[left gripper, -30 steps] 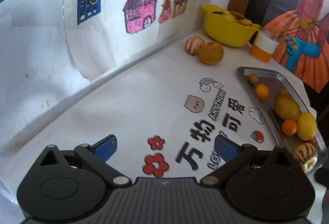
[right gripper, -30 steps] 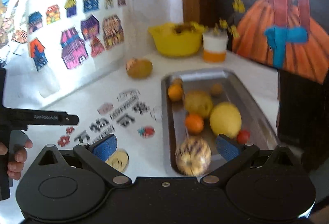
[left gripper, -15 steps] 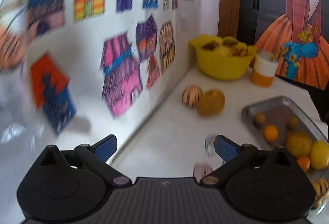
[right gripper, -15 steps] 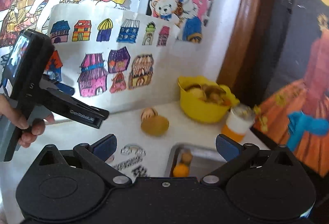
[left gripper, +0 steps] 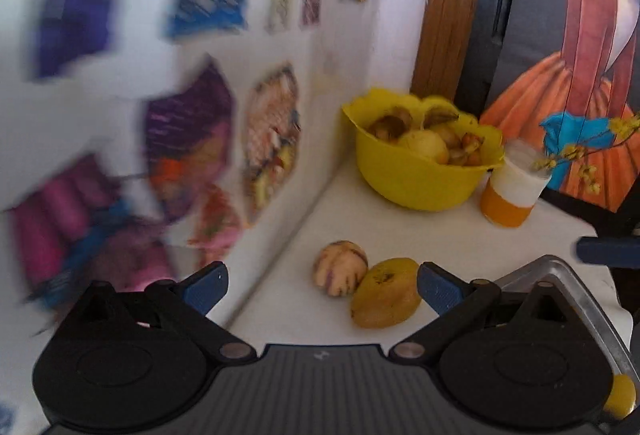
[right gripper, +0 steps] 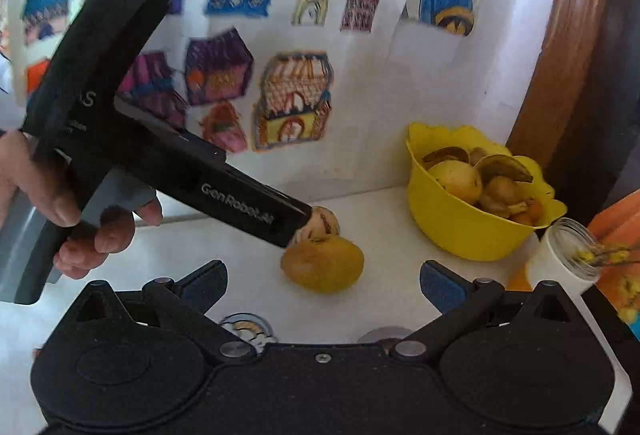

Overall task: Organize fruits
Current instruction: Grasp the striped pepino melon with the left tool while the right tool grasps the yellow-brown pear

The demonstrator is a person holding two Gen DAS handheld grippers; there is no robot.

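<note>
With both grippers spread wide and empty, left gripper (left gripper: 318, 285) aimed at two fruits lying on the white desk (left gripper: 420, 239) near its back edge by the wall: striped cream-and-purple round melon (left gripper: 340, 267) touching oval yellow-brown mango (left gripper: 386, 292). Mango nearest, just ahead and slightly right of centre between the blue pads, long axis slanting up to the right; melon behind-left. Right gripper (right gripper: 323, 285) farther back; left likely nearer for the pick, with the silver metal tray (left gripper: 560, 271) at the right edge.
</note>
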